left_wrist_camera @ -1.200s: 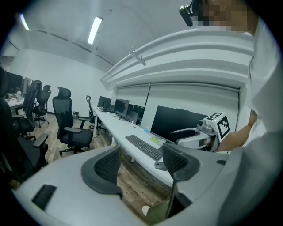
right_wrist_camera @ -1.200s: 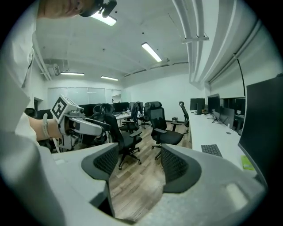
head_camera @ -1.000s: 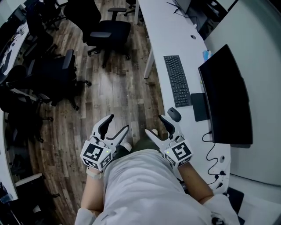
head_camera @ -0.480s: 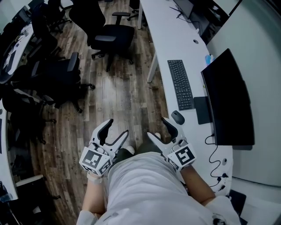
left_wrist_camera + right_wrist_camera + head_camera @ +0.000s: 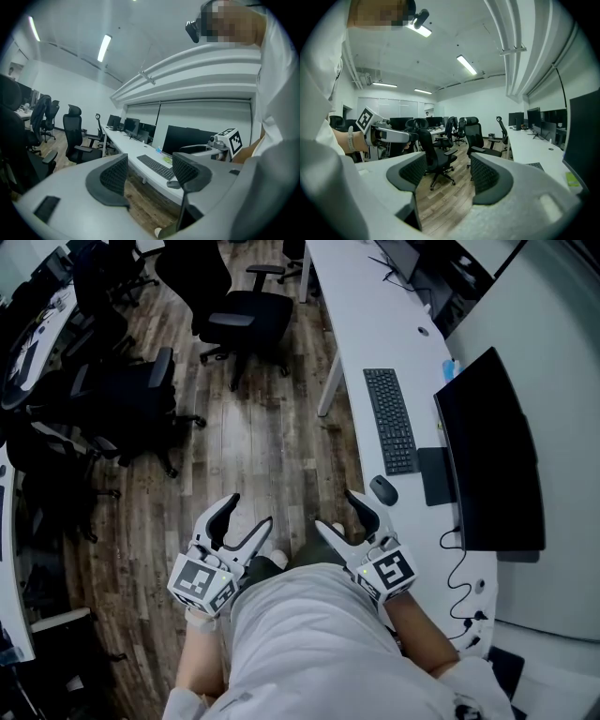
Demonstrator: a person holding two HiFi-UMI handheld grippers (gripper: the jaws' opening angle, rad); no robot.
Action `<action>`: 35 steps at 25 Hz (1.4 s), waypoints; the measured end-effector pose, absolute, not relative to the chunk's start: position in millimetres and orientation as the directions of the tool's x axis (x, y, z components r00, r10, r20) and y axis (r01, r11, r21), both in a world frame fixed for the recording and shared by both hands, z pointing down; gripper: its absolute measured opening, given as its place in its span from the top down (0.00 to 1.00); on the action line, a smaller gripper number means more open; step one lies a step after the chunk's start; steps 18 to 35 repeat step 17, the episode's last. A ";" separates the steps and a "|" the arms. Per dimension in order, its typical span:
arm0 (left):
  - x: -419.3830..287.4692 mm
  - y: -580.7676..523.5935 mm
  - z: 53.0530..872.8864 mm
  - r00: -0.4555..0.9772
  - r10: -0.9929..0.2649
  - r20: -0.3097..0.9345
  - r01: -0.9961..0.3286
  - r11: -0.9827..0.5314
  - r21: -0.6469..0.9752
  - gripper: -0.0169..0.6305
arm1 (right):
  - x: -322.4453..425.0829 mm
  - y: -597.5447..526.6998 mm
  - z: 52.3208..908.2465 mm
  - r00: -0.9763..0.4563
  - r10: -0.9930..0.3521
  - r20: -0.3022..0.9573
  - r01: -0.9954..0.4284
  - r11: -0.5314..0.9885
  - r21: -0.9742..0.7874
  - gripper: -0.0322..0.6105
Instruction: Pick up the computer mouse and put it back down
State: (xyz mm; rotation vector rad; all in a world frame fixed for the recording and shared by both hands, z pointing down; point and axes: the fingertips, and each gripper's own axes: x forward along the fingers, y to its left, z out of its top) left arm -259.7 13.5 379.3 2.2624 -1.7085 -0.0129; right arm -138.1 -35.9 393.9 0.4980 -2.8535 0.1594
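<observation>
A dark computer mouse [image 5: 382, 489] lies on the white desk [image 5: 361, 324], just below the black keyboard [image 5: 392, 420] and left of the monitor [image 5: 487, 456]. In the head view my right gripper [image 5: 336, 512] is held open in front of the person's body. Its outer finger ends a little left of the mouse, not touching it. My left gripper [image 5: 248, 514] is open over the wooden floor, empty. The left gripper view looks between open jaws [image 5: 150, 173] at the mouse [image 5: 173, 184] and keyboard [image 5: 157, 166]. In its own view the right gripper [image 5: 450, 176] faces the office chairs, nothing between its fingers.
Black office chairs [image 5: 239, 310] stand on the wood floor [image 5: 253, 437] to the left of the desk, with more [image 5: 131, 399] further left. Cables [image 5: 459, 568] run along the desk's near end. The person's legs and shirt fill the bottom of the head view.
The head view has shifted slightly, so the desk and mouse sit a little further right and lower. Both grippers stay open and almost in place.
</observation>
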 end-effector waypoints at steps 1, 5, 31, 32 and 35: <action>-260.2 13.8 379.1 0.289 -0.941 0.175 -0.938 -0.243 0.247 0.52 | -139.4 -34.9 393.5 -0.914 -0.315 0.254 -0.341 0.938 -0.063 0.49; -260.9 16.8 383.7 0.285 -0.942 0.174 -0.938 -0.237 0.254 0.52 | -141.0 -32.2 395.5 -0.914 -0.308 0.264 -0.335 0.940 -0.064 0.49; -259.9 20.7 393.2 0.281 -0.943 0.176 -0.937 -0.230 0.263 0.52 | -139.0 -28.7 402.5 -0.912 -0.305 0.275 -0.335 0.940 -0.067 0.49; -259.9 20.7 393.2 0.281 -0.943 0.176 -0.937 -0.230 0.263 0.52 | -139.0 -28.7 402.5 -0.912 -0.305 0.275 -0.335 0.940 -0.067 0.49; -259.9 20.7 393.2 0.281 -0.943 0.176 -0.937 -0.230 0.263 0.52 | -139.0 -28.7 402.5 -0.912 -0.305 0.275 -0.335 0.940 -0.067 0.49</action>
